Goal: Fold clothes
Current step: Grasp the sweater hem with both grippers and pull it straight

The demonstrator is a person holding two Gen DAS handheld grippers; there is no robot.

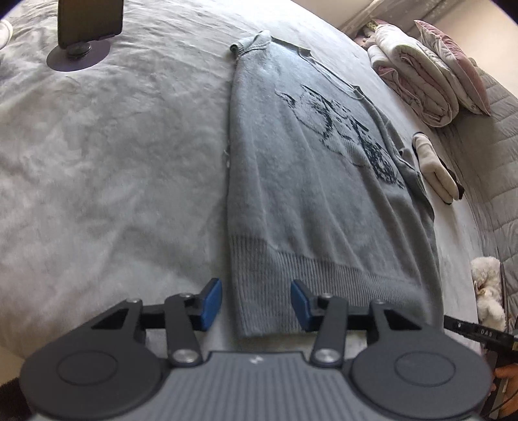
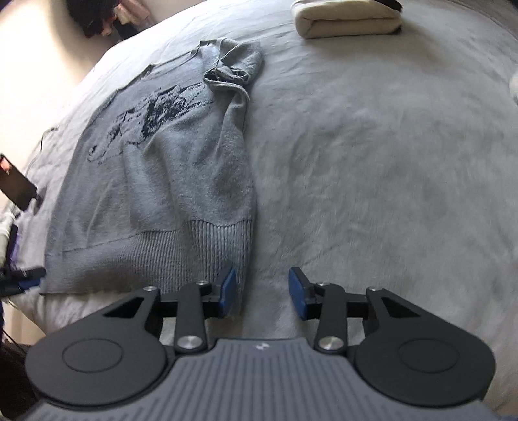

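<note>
Two hand-held grippers hang over the near hem of a grey knit sweater (image 1: pixel 310 181) lying flat on a pale bedspread (image 1: pixel 113 162), sides already turned in to a long panel, dark motif across the chest. Left gripper (image 1: pixel 255 306): jaws parted, blue pads astride the left corner of the ribbed hem, cloth between them but not pinched. Right gripper (image 2: pixel 262 291): jaws likewise apart, its left pad at the hem's right corner, the other over bare bedspread; nothing is grasped. No earlier view is given, so nothing is said of jaw motion.

Handling, as judged: the knit is soft, limp and fairly thick; it will sag and stretch between two holds and drag on the fuzzy cover without slipping. Best purchase looks to be the ribbed hem band, one corner per gripper, taking both layers so the folded sides do not fall open.

Elsewhere on the bed: a folded cream garment (image 2: pixel 346 16), a phone on a stand (image 1: pixel 89 22), a folded quilt (image 1: pixel 417 74).
</note>
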